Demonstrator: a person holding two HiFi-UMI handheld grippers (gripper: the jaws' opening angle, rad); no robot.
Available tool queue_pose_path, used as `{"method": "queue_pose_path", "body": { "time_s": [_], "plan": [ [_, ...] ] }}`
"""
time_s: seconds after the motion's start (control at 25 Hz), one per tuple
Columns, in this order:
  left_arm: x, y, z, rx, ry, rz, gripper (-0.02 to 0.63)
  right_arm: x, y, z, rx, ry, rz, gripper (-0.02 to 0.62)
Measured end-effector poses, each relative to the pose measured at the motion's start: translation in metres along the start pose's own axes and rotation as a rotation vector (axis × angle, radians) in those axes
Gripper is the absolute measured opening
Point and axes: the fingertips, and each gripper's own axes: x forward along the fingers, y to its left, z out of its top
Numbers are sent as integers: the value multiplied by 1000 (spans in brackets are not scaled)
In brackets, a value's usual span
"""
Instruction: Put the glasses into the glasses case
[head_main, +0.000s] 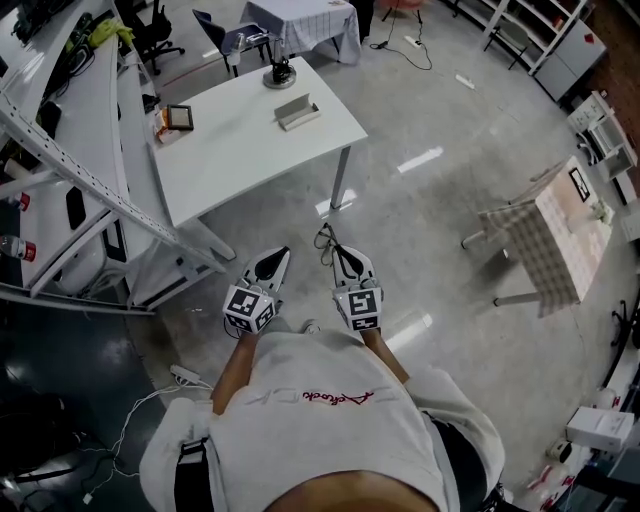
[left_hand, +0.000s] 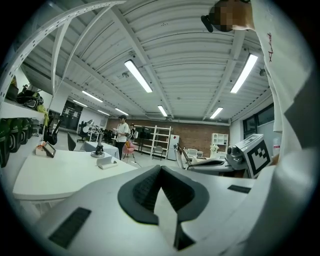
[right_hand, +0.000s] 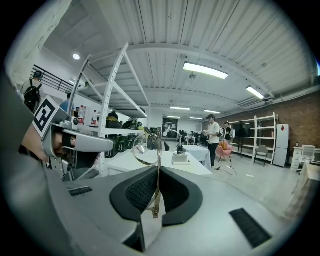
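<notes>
Glasses (right_hand: 158, 170) sit pinched by one temple in the right tongs (right_hand: 156, 192), near the person's body; the left tongs (left_hand: 161, 195) are pressed together, empty. Carrying seems the step in hand: the glasses case (head_main: 297, 112) lies well off on the white desk (head_main: 230, 160), so next the glasses must be brought over to it.

Metal-framed glasses (right_hand: 158, 170), glossy floor (head_main: 440, 230), matt table (head_main: 240, 130)

Thin-framed glasses (right_hand: 159, 170) stand pinched in the right tool (right_hand: 158, 192); grey case (head_main: 297, 111) lies on table (head_main: 230, 140).
</notes>
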Motion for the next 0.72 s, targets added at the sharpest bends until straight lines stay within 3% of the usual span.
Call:
{"method": "queue_pose_path", "body": {
  "time_s": [0.72],
  "plan": [
    [28,12,-5,-2,2,14,26,22,-26,-10,9,1,7,28]
  ]
}}
